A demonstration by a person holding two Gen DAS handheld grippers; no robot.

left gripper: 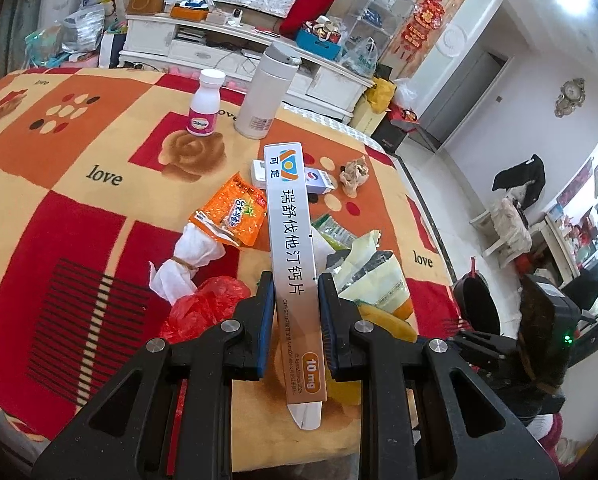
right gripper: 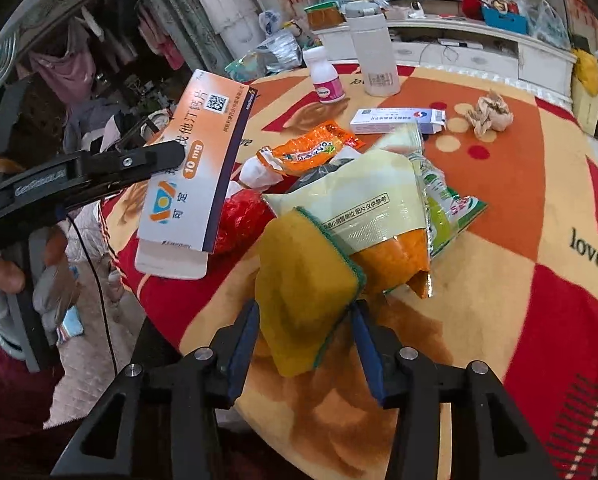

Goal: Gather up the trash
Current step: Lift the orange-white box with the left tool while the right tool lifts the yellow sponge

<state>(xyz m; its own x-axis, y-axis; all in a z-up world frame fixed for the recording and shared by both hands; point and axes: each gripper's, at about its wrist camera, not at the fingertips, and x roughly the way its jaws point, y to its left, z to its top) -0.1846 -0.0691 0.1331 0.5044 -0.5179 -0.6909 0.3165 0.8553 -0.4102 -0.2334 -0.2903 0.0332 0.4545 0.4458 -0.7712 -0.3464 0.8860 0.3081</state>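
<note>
Left hand-held gripper (left gripper: 295,280) clamps a medicine box (left gripper: 293,248), lifted above the trash pile (right gripper: 339,184) on the blanket (left gripper: 79,152). Right hand-held gripper (right gripper: 305,320) pinches a yellow sponge (right gripper: 303,304) at the pile's near edge.

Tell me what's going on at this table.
A person is clearing trash off the blanket-covered table with two handheld grippers. The left gripper is shut on a long medicine box, lifted off the table. The right gripper straddles a yellow sponge at the near edge of the pile. Snack wrappers, a crumpled paper wad, a red plastic bag and a smaller box lie uncollected.
</note>
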